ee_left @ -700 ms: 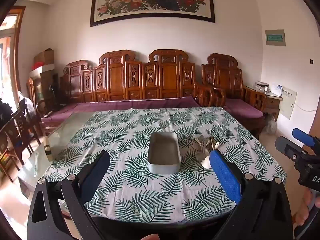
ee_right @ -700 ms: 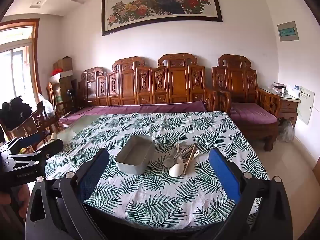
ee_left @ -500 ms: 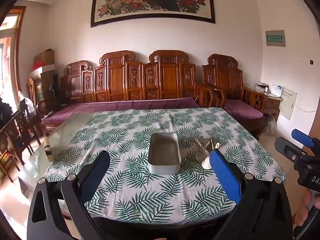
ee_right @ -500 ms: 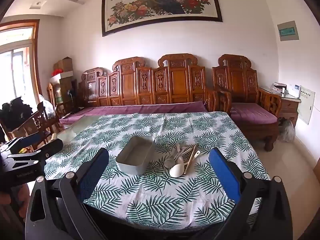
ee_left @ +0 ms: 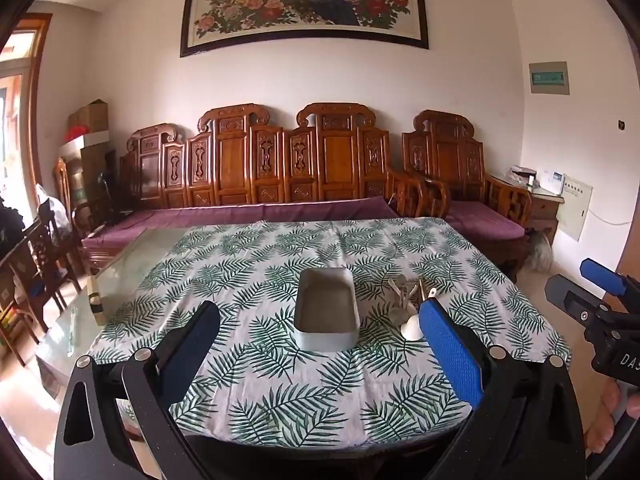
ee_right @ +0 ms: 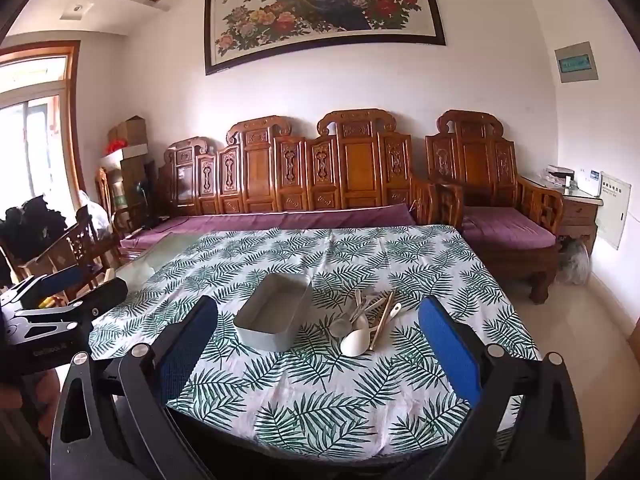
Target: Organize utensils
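- Two grippers are held above the near edge of the surface (ee_left: 256,264), which is covered by a leaf-print cloth; both are angled slightly downward toward it.
- Left gripper (ee_left: 320,352): the fingers (ee_left: 450,354) are spread fully apart, and nothing is held between them.
- Right gripper (ee_right: 320,352): the fingers (ee_right: 448,354) are likewise spread fully apart and empty.
- Grey box (ee_right: 274,316): it is seen open and empty near the middle of the surface, with no lid in view.
- Utensils (ee_right: 366,322): a loose pile is seen just to the right of the grey box, close to it. A white spoon (ee_right: 354,342) lies at the near end, and a pair of chopsticks (ee_right: 382,320) rests along its right side. Further spoons are crossed beneath; the exact count cannot be determined.
- Change over the last half second: almost none is observed. Both views are framed nearly as before, with only a very slight drift, and no item has been displaced.
- Task status, as judged: sorting has not yet been started. All utensils remain outside the grey box.
- Next step, as judged: the right gripper should be advanced to the pile, since it is the nearer of the two.
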Demonstrator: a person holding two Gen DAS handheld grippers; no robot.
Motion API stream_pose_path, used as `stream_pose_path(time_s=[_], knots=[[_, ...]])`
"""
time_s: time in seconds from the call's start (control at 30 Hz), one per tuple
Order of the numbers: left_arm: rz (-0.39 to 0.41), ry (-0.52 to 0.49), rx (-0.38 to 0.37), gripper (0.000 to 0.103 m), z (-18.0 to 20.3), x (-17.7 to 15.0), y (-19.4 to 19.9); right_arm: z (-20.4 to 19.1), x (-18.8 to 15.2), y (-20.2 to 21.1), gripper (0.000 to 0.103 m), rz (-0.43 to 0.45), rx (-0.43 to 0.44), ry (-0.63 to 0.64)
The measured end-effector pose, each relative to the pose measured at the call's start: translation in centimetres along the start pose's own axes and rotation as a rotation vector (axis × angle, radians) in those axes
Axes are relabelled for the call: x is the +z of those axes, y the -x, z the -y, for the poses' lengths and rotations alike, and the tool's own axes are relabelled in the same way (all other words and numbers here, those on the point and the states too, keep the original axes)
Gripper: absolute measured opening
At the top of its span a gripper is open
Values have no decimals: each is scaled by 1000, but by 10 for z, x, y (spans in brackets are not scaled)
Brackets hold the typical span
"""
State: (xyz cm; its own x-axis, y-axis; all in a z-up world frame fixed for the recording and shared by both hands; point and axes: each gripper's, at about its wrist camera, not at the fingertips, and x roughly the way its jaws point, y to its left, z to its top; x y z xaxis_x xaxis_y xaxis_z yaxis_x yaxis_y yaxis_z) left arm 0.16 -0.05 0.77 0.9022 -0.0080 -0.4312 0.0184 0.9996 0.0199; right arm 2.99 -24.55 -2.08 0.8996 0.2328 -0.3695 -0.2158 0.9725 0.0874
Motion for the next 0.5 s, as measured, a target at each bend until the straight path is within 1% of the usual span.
stream_pose_path(time_s=[0.5], knots=[[10, -3, -6, 97, 3, 0, 5, 3, 6, 5, 101, 2, 3, -2]])
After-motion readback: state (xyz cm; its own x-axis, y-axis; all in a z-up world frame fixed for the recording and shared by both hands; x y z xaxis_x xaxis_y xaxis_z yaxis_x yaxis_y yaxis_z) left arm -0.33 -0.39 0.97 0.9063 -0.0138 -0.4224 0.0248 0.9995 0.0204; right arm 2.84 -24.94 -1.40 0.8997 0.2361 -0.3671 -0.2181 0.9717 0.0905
